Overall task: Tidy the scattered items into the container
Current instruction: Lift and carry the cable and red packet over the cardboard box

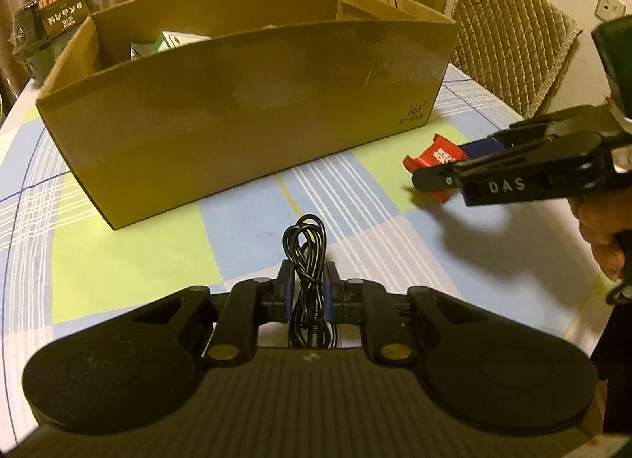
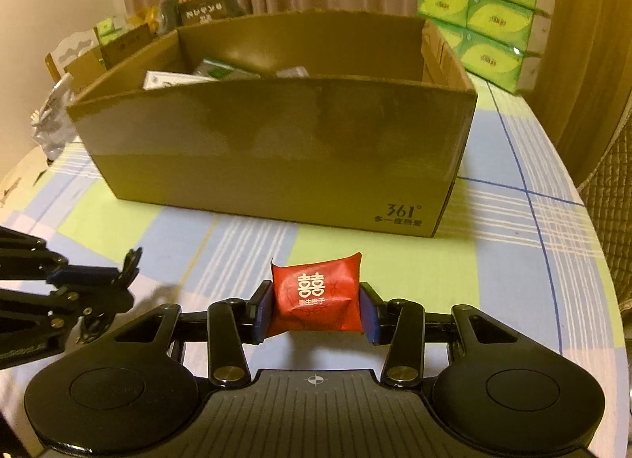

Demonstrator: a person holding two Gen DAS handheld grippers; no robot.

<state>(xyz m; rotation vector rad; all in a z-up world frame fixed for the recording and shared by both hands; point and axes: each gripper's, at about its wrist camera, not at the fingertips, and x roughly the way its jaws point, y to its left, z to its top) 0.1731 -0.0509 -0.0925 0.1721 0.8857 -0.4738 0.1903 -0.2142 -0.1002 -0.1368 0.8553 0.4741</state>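
Note:
A brown cardboard box (image 1: 245,118) stands open on the table, with several small packages inside; it also shows in the right wrist view (image 2: 276,149). My left gripper (image 1: 308,284) is shut on a coiled black cable (image 1: 306,256), just in front of the box. My right gripper (image 2: 314,310) is shut on a red candy packet (image 2: 316,294) with white characters, near the box's front right corner. In the left wrist view the right gripper (image 1: 438,169) and the red candy packet (image 1: 432,155) show at the right. The left gripper (image 2: 114,280) shows at the left of the right wrist view.
The table has a checked blue, green and white cloth (image 1: 130,260). A dark package (image 1: 55,19) lies behind the box at the left. Green tissue packs (image 2: 486,11) are stacked behind it at the right. A quilted chair (image 1: 509,35) stands at the far right.

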